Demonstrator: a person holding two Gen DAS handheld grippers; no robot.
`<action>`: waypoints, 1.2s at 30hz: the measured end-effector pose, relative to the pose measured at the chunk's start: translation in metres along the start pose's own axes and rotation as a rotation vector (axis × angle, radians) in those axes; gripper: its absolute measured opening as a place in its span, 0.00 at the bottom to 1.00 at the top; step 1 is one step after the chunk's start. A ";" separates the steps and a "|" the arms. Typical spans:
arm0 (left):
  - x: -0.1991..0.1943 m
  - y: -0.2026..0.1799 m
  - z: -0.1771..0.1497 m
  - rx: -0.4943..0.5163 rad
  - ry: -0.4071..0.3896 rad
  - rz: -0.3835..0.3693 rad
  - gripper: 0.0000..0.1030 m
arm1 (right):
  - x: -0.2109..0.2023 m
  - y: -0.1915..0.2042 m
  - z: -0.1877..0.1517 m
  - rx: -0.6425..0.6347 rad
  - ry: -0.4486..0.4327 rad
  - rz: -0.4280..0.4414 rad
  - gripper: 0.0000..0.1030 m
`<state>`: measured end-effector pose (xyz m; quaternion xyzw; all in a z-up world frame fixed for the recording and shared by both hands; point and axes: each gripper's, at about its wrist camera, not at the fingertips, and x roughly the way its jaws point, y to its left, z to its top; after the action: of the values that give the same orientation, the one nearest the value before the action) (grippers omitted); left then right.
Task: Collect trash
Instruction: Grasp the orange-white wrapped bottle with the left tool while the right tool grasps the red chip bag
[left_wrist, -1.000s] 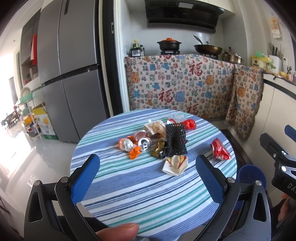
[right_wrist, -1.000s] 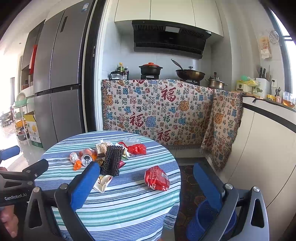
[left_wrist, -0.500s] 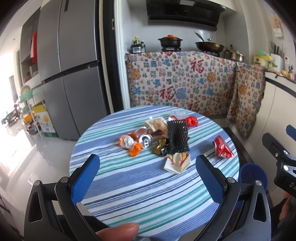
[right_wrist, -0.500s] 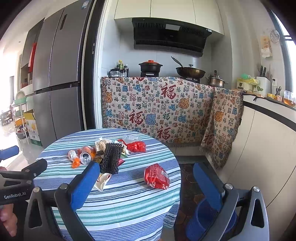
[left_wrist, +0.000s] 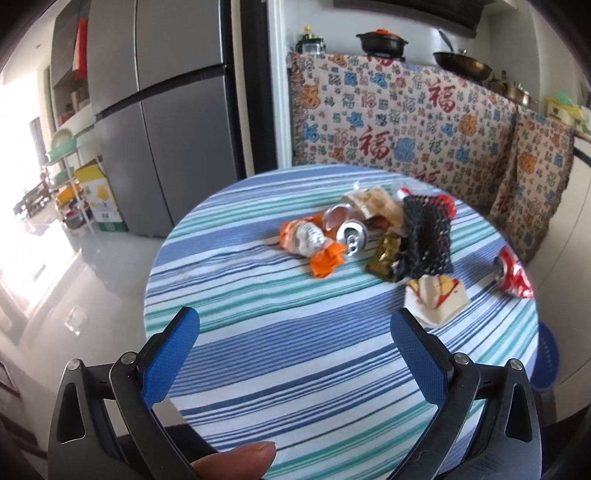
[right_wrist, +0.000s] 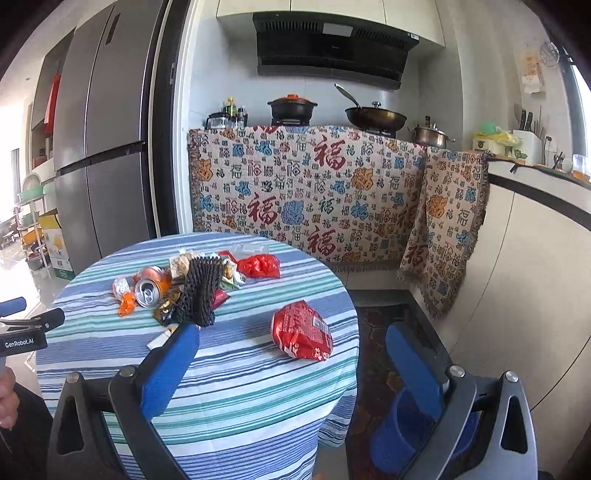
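Round striped table (left_wrist: 258, 369), crumpled wrappers (left_wrist: 436, 299)

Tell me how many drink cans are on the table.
2. One silver-topped can lies on its side at the left of the trash pile, opening toward the camera; a second can lies right behind it. More may be hidden under the wrappers.

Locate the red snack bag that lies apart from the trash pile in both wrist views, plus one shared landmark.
Left wrist: red snack bag at far right, by the table's right edge, right of the pile.
Right wrist: the bag sits centre frame, on the table's near right part, between the open fingers.
Shared landmark: black mesh sleeve, upright in the pile; the bag lies to its right in both views.
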<state>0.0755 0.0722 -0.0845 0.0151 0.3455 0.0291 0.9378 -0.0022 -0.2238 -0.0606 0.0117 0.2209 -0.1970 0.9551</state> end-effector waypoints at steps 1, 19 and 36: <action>0.010 0.000 -0.001 0.008 0.024 0.012 1.00 | 0.011 -0.002 -0.005 0.003 0.023 0.004 1.00; 0.135 -0.001 -0.010 -0.056 0.297 0.006 1.00 | 0.172 -0.008 -0.053 -0.029 0.398 0.076 1.00; 0.180 -0.026 0.031 -0.085 0.276 0.030 1.00 | 0.208 0.001 -0.036 -0.033 0.451 0.089 1.00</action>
<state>0.2339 0.0572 -0.1784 -0.0237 0.4695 0.0593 0.8806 0.1549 -0.2960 -0.1820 0.0498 0.4312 -0.1434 0.8894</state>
